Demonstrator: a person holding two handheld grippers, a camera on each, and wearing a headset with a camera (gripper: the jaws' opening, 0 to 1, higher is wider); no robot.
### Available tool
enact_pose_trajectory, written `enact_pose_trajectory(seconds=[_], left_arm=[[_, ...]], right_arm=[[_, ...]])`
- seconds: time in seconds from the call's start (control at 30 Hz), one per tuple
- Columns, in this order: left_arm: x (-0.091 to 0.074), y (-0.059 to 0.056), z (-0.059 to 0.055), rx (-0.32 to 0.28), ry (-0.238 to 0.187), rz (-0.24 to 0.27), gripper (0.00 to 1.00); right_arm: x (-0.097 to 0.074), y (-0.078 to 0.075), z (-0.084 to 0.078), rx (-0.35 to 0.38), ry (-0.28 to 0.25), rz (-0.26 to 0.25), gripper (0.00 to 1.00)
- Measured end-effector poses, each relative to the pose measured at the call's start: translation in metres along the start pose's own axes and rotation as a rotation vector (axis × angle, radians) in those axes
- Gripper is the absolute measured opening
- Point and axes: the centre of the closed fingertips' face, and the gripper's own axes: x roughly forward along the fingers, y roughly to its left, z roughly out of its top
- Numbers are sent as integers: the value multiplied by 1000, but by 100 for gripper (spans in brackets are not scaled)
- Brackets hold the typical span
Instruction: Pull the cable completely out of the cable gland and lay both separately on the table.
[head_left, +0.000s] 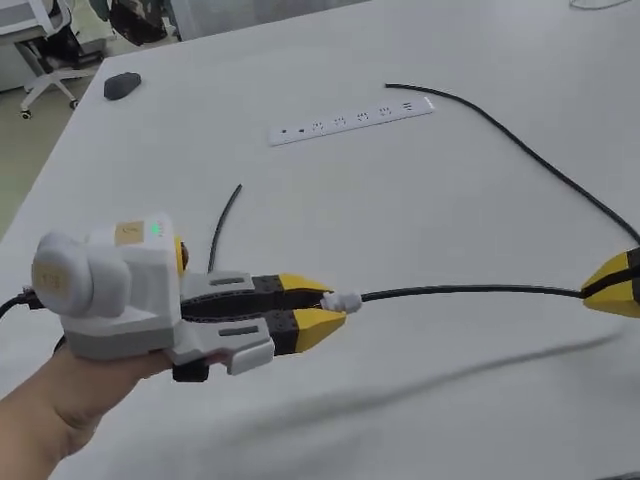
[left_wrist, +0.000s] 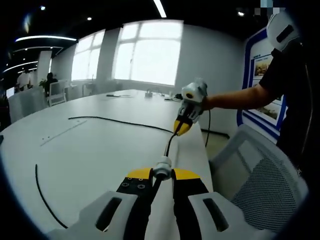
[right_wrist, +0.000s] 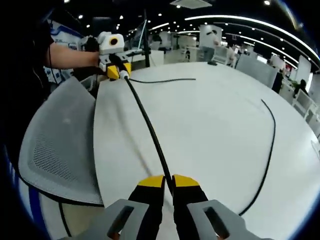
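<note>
Left gripper (head_left: 322, 305) jaws clamped on cable gland (head_left: 343, 300); right gripper (head_left: 612, 285) jaws clamped on cable (head_left: 470, 291) stretched between.

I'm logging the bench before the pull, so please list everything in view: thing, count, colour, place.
table: 1, white, under everything
cable: 1, black, stretched between the two grippers
cable gland: 1, white, on the cable at the left gripper's jaws
short cable stretch: 1, black, on the table behind the left gripper; cannot tell whether it joins the cable
power strip: 1, white, far middle of the table
mouse: 1, dark grey, far left of the table
office chair: 1, white, beyond the table
left gripper: 1, yellow-tipped, jaws shut on the cable gland
right gripper: 1, yellow-tipped, jaws shut on the cable
hand: 1, holding the left gripper
</note>
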Motion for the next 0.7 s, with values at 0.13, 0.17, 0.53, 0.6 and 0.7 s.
enact_pose_trajectory(seconds=[0.13,0.17,0.53,0.6,0.7], left_arm=[[0,0,0,-3,1,-3,15],[-1,0,0,-5,1,-3,15],[-3,3,-1,-6,4,13,15],[-4,5,0,-6,1,18,15],[-5,6,1,-2,1,22,15]], right_arm=[[3,2,-2,-20,29,12,1],[3,2,-1,-19,31,16,1],[-1,1,-2,42,67,34,3],[-3,0,1,66,64,40,5],[-8,0,20,110,-3,35,10]])
